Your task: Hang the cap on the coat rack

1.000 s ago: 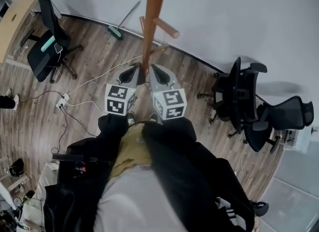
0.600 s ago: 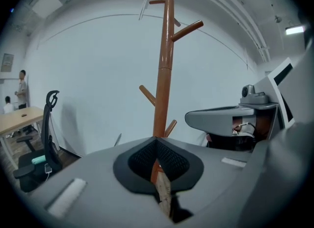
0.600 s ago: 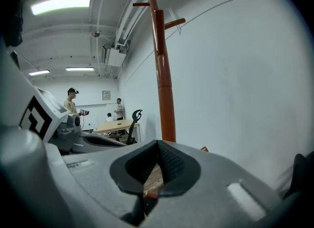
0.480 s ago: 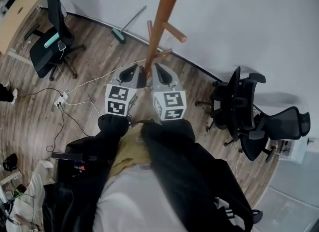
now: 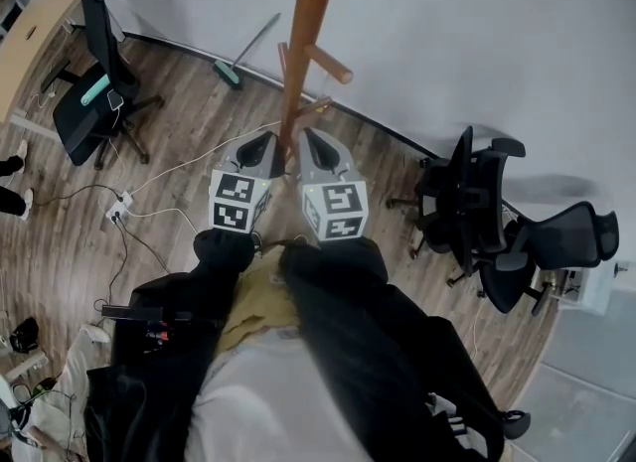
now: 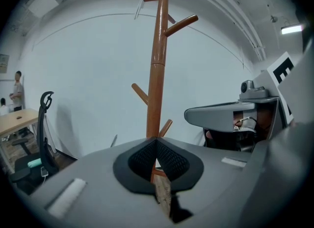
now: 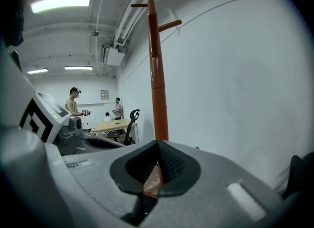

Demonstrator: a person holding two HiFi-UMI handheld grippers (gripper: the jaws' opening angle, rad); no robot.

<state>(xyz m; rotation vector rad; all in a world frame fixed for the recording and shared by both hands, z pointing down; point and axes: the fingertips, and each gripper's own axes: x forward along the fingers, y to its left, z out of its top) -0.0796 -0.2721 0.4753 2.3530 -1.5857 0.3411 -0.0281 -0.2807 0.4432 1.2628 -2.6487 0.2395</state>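
**Both grippers shut, aiming at the rack**

Person is standing on the wood floor (image 5: 199, 142), facing the rack (image 5: 301, 53). The rack is standing at the floor's far edge, against the white wall (image 5: 477, 43).

Left gripper (image 5: 270, 144) and right gripper (image 5: 306, 142) are being held side by side, close together, tips near the low part of the pole. Marker cubes are facing up toward the head camera.

In the left gripper view the jaws are pressing together with nothing between them. The pole is rising straight ahead, with a peg (image 6: 181, 24) sticking out up high. In the right gripper view the jaws are likewise together and empty, with the pole dead ahead and the wall to its right.

Cap: a tan cloth (image 5: 260, 296) is showing between the black sleeves (image 5: 338, 291), below the grippers. It may be the cap or just trousers, can't tell from this angle.

- A black chair (image 5: 94, 102) is sitting beside the desk (image 5: 30, 38) at the floor's far left.
- Two more chairs (image 5: 477, 207) are sitting at the right, near the wall.
- A broom (image 5: 238, 53) is leaning on the wall left of the rack.
- A power strip (image 5: 119, 210) with white cables is lying on the floor left of the grippers.
- People (image 7: 73, 102) are standing far back in the right gripper view.
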